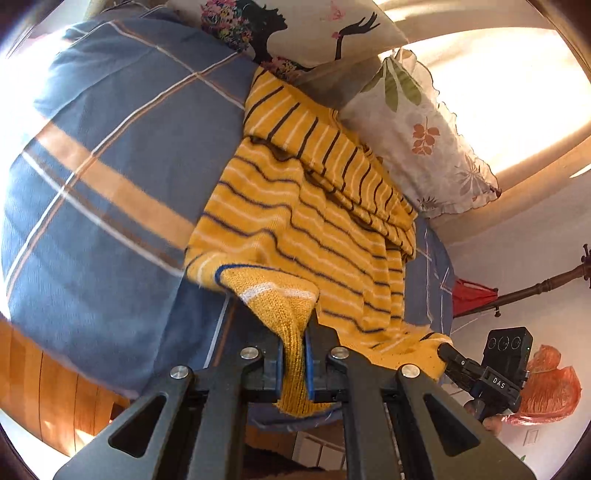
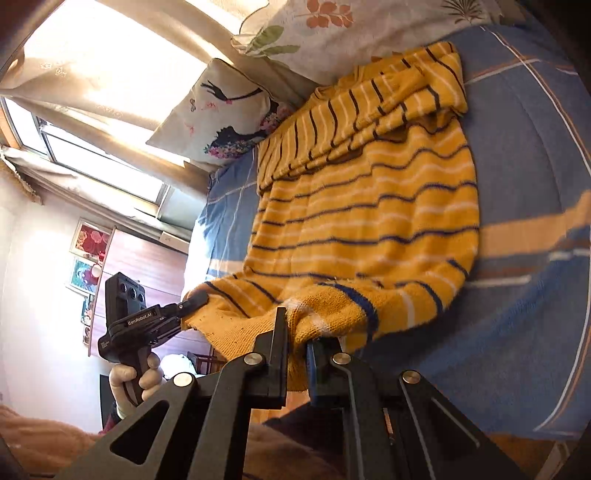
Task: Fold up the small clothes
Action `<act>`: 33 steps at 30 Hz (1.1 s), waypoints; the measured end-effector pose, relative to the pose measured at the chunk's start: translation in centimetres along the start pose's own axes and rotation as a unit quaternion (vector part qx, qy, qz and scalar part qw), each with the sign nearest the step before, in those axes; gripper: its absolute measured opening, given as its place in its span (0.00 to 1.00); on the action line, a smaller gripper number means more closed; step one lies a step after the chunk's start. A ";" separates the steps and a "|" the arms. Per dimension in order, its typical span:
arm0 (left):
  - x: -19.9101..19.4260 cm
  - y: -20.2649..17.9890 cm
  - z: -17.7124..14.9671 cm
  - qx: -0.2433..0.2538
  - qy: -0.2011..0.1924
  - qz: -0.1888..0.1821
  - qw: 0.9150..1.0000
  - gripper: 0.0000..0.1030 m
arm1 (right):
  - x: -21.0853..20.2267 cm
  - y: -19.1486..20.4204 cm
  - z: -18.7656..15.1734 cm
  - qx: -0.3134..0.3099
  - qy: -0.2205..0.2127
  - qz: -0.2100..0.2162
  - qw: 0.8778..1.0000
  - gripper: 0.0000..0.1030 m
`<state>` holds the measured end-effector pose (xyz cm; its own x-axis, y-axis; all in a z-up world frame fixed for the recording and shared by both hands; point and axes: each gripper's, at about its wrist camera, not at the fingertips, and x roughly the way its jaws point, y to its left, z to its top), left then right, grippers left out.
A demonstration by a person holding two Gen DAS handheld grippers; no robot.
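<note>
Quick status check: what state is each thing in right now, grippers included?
Yellow striped sweater: on the bed, sleeves folded across the chest, hem lifted.
Left gripper: jaws shut on the hem.
Right gripper: jaws shut on the hem.
Blue plaid bedsheet: spread under the sweater.

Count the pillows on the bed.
2. A pillow with a woman's silhouette lies beyond the sweater's far end; a leaf-print pillow sits beside it, touching the sweater's folded sleeve. More may be out of frame.
</note>
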<state>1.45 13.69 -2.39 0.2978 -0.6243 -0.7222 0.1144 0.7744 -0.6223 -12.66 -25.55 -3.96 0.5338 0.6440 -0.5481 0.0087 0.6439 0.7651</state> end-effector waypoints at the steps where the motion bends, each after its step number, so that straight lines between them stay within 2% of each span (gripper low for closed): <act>1: 0.3 -0.5 1.3 0.007 -0.006 0.001 1.000 0.08 | 0.4 0.3 1.4 0.000 -0.010 0.001 1.000 0.09; 7: 4.0 -3.9 10.0 0.061 -0.026 -0.003 0.998 0.08 | 3.0 1.7 10.4 -0.010 -0.062 -0.025 0.998 0.09; 10: 7.4 -4.7 14.6 0.067 -0.018 0.002 0.998 0.08 | 5.1 1.4 14.9 0.000 -0.076 -0.050 0.996 0.09; 15: 13.3 -4.9 20.4 0.077 0.009 0.013 0.997 0.09 | 9.2 -1.6 21.6 0.030 -0.083 -0.098 0.991 0.09; 18: 15.8 -3.9 22.8 0.059 0.035 0.005 0.998 0.12 | 10.9 -4.4 24.2 0.057 -0.090 -0.131 0.986 0.15; 20: 16.0 -3.4 23.7 0.050 0.041 -0.014 0.998 0.16 | 11.2 -6.1 25.3 0.079 -0.101 -0.139 0.982 0.25; 22: 15.5 -3.2 24.4 0.053 0.032 -0.031 0.998 0.26 | 10.7 -6.8 26.0 0.091 -0.130 -0.150 0.976 0.54; 24: 14.5 -2.8 25.1 0.048 0.014 -0.039 0.998 0.45 | 9.6 -7.1 26.5 0.099 -0.162 -0.154 0.970 0.63; 26: 13.6 -2.3 25.7 0.038 -0.002 -0.038 0.999 0.53 | 8.6 -6.9 26.7 0.095 -0.169 -0.168 0.967 0.63; 29: 12.5 -1.5 25.8 0.039 -0.012 -0.014 0.999 0.53 | 8.6 -5.5 26.0 0.054 -0.144 -0.180 0.972 0.63; 31: 12.0 -1.4 25.0 0.061 -0.017 0.011 0.998 0.53 | 9.3 -4.1 24.8 0.007 -0.114 -0.196 0.974 0.63; 33: 11.9 -1.8 24.1 0.098 -0.013 0.033 0.995 0.53 | 10.5 -2.6 23.4 -0.048 -0.090 -0.222 0.970 0.63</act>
<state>27.64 7.35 -2.57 0.3346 -0.5700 -0.7504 0.2748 0.8207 -0.5009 12.66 -30.12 -3.74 0.6335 0.2175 -0.7426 0.1981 0.8821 0.4273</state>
